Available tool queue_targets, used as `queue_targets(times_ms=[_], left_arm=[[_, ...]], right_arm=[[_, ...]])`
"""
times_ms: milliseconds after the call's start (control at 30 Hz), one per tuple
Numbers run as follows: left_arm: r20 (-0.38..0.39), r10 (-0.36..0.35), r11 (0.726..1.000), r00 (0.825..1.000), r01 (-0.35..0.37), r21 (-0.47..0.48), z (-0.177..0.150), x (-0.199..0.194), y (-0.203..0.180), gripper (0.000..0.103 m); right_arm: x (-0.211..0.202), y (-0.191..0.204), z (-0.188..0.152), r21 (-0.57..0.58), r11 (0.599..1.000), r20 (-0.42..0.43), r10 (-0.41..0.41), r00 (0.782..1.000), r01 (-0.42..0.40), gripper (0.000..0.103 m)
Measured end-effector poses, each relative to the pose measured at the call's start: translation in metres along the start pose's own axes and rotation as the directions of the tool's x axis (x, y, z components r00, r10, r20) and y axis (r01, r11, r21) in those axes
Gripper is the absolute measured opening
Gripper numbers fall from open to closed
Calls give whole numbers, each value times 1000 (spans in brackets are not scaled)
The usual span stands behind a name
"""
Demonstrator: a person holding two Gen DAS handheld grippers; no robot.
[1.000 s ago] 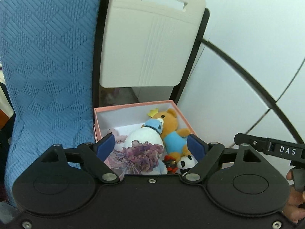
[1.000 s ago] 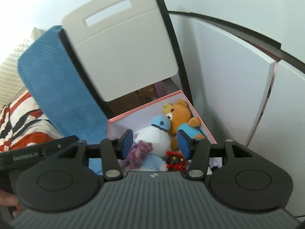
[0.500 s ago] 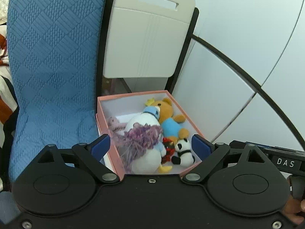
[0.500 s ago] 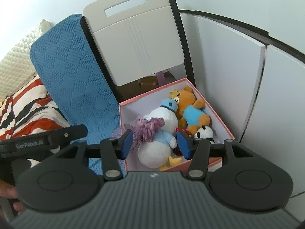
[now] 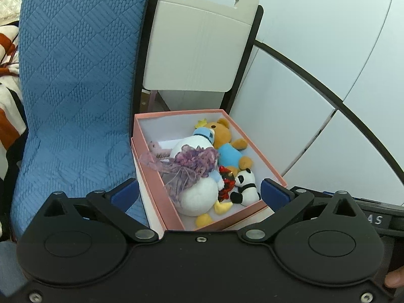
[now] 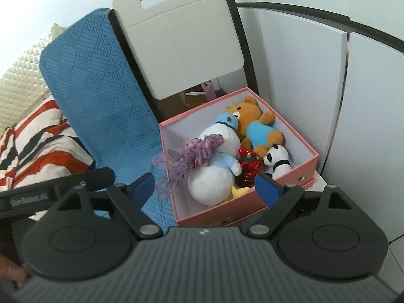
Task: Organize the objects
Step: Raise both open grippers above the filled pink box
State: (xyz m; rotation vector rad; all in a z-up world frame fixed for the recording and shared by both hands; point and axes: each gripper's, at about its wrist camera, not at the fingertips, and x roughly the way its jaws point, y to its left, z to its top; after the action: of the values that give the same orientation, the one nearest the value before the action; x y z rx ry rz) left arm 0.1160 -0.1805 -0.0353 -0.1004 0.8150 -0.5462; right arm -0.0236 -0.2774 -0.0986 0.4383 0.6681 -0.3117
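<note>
Pink box (image 5: 149, 176), lid off, standing just beside the blue quilted cover (image 5: 73, 88) and in front of the pale chair back (image 5: 202, 48). Contents, all inside its walls: one white duck toy (image 5: 199, 192) with a blue cap, lying lengthwise down the middle; one purple frilly piece (image 5: 194, 162) draped across the duck and trailing over the box wall nearest the blue cover; one brown bear (image 5: 227, 149) in a blue shirt, at the far side against the duck; one small panda (image 5: 246, 186) at the near corner; one red-and-black trinket (image 5: 226, 184) wedged between duck and panda. Left claw (image 5: 199, 192): jaws spread wide, just been opening, nothing between the pads, hovering at the near edge of the box. Right claw (image 6: 205, 185): jaws likewise apart and just been opening, empty, also at the near edge. No loose toy shows outside the box in either view, so the gathering looks largely done. Remaining, by my reckoning: tucking the purple frill fully inside, and perhaps lifting or closing the box; no lid is in sight.
</note>
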Motion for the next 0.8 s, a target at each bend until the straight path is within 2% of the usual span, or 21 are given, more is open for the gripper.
queue_targets(times_ms=[100,433,800], left_arm=[[-3,7,1000,1000,-7,8,-6,2,3,102],[-20,20,1000,1000,-20,1,-22,7,10,102],[4,12,1000,1000,-12,-10,-27,6,11,103]], right_arm=[[6,2,-9,-26,999,9,-19,1000,19,88],[13,1,-27,-8,1000,3,-6,1000,6,88],[25,-5,-37,4,1000,-9,6,1000,-6,88]])
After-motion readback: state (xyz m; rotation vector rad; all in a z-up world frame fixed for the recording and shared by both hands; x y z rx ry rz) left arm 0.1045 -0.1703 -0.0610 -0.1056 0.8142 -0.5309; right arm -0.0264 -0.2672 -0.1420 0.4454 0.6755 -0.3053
